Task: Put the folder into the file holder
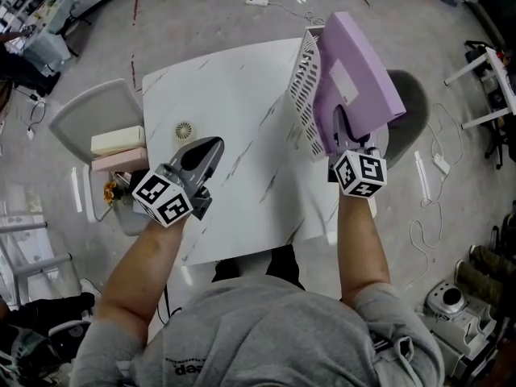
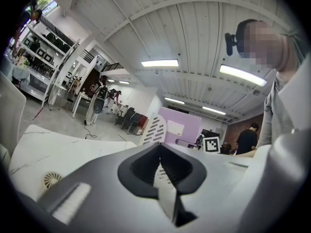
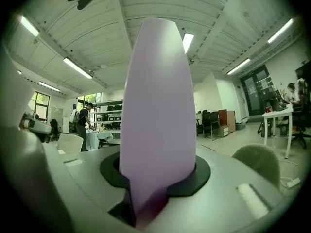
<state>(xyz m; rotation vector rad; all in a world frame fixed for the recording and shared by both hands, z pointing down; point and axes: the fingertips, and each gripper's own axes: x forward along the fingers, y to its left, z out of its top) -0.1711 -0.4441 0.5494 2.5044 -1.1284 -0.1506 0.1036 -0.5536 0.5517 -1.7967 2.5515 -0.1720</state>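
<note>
While the right gripper (image 1: pixel 348 133) clamps the folder (image 1: pixel 359 63) at the right edge of the table (image 1: pixel 234 95), skewed entry may topple the unbraced file holder (image 1: pixel 305 79); left gripper (image 1: pixel 205 147) closed, empty.

White marble table (image 1: pixel 234 95), file holder (image 1: pixel 305 95), round disc (image 1: pixel 185 131)

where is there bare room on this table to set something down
Bare: the middle of the table, between the round disc, the left gripper and the file holder. Crowded: the right edge, where the right gripper holds the folder.
</note>
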